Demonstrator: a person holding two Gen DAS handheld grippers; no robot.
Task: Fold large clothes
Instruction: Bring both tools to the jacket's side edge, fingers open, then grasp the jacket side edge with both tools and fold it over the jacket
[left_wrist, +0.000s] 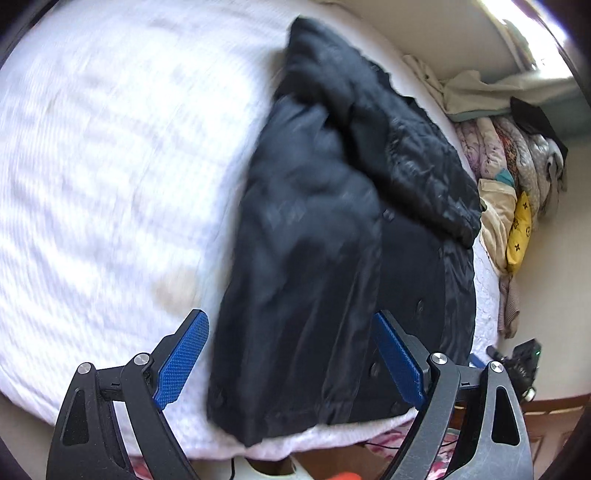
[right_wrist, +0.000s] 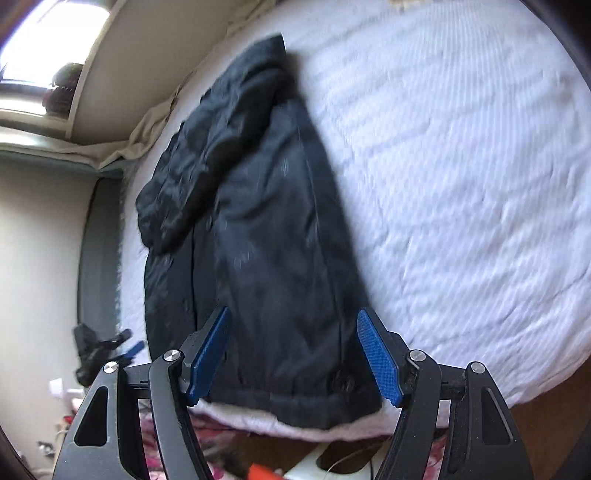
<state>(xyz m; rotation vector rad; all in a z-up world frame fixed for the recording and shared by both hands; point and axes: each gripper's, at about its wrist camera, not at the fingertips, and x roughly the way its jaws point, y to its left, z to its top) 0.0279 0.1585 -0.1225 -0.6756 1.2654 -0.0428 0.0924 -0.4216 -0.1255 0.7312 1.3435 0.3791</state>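
White bed cover (left_wrist: 110, 166): a big quilted cover fills most of both views; in the left wrist view it spreads from 12 round to 8 o'clock.
Dark coat (left_wrist: 314, 258): the black padded coat lies on the bed, running from 12 o'clock down to 6 o'clock in both views. Its bottom hem sits at the near edge of the bed.
Coat so far: one side looks folded in over the middle, so the coat is a long narrow strip. A puffy sleeve (left_wrist: 417, 166) lies across the top part, toward 2 o'clock in the left wrist view.
Left to do: I think the long strip must be folded end to end, hem up toward the collar. About half the job looks done.
Pile of clothes (left_wrist: 517, 162): bunched on the floor beside the bed at 3 o'clock in the left wrist view.
Left gripper (left_wrist: 288, 362): at 6 o'clock, jaws wide apart, above the hem, holding nothing.
Right gripper (right_wrist: 293, 360): at 6 o'clock, jaws apart with the coat's hem seen between them, but the blue pads (right_wrist: 376, 362) do not press on it.
Buttons (left_wrist: 420, 305): small dark dots down the coat's front edge.
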